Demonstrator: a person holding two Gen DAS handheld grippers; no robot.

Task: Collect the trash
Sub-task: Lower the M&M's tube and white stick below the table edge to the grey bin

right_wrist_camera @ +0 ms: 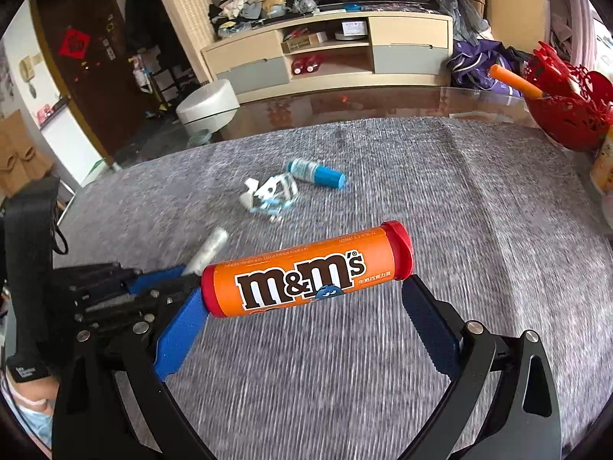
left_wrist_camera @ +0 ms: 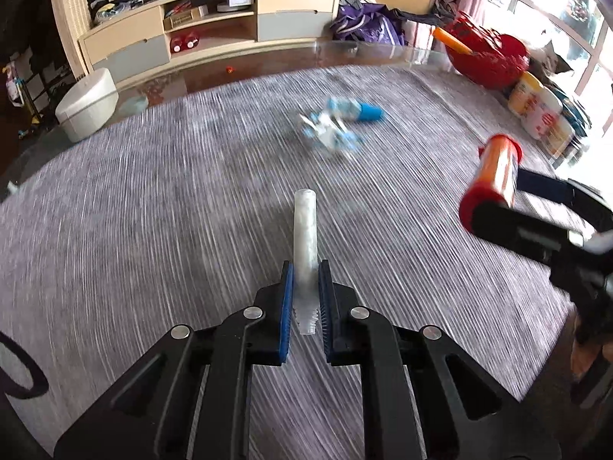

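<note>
From the left wrist we look down on a grey striped tablecloth point(left_wrist_camera: 153, 211), where our left gripper point(left_wrist_camera: 305, 268) has its blue pads drawn narrow and pressed on a clear plastic tube point(left_wrist_camera: 304, 237), threaded end toward the camera and closed end pointing away. Farther off on the cloth lie a crumpled white-and-blue wrapper point(left_wrist_camera: 329, 134) and, just behind it, a blue-capped tube point(left_wrist_camera: 356, 110); at the right edge our right gripper point(left_wrist_camera: 494, 188) carries an orange candy tube point(left_wrist_camera: 494, 176), and a red basket point(left_wrist_camera: 486, 57) stands at the table's far corner. From the right wrist, we see that gripper's jaws spread wide and clamped end to end on the orange M&M's container, held clear above the cloth, the left gripper with its clear tube just beside it at left, wrapper and blue-capped tube beyond.
</note>
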